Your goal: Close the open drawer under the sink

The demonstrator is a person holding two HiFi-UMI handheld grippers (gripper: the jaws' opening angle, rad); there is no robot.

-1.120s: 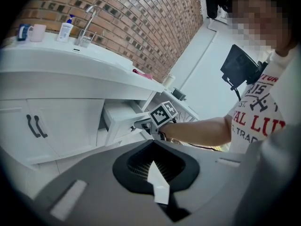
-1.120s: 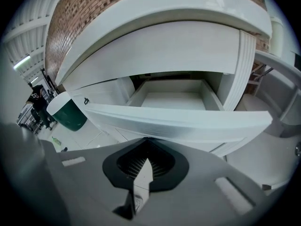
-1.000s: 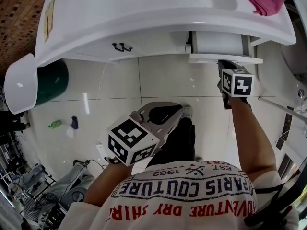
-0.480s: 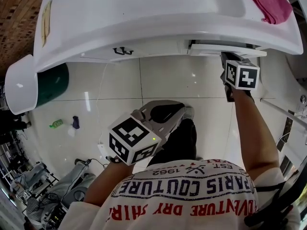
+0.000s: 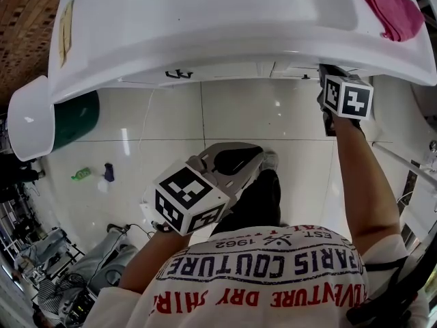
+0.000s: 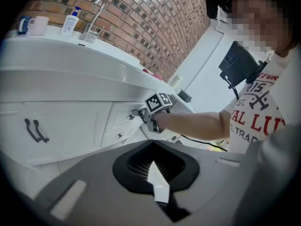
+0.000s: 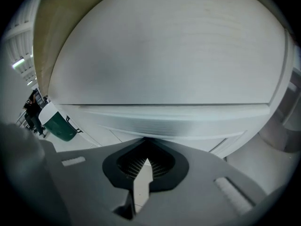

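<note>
Contact appears to be made between the right gripper (image 5: pixel 327 74) and the drawer (image 5: pixel 299 69), which is tucked beneath the front rim of the sink (image 5: pixel 205 26), toward the sink's right end. The drawer's face is seen about level with the cabinet face beside it, so that little or none of it stands out from under the sink. The right gripper's fingers (image 7: pixel 141 182) are pressed together and nothing is held between them; a white panel below the sink fills most of that gripper's view. The left gripper (image 5: pixel 254 157) is held well away from the sink, over the tiled floor (image 5: pixel 273 118) and close to the person's shirt (image 5: pixel 273 272). Its fingers (image 6: pixel 157 185) are likewise closed on nothing. A pair of dark handles (image 5: pixel 177 73) is seen under the sink's rim, left of the drawer. A pink cloth (image 5: pixel 392 9) is draped on the sink's right end. A green bin (image 5: pixel 72 118) is placed on the floor below the sink's left end. A tap (image 6: pixel 96 13), a bottle (image 6: pixel 71 22) and a cup (image 6: pixel 38 25) are set along the sink's back edge.
</note>
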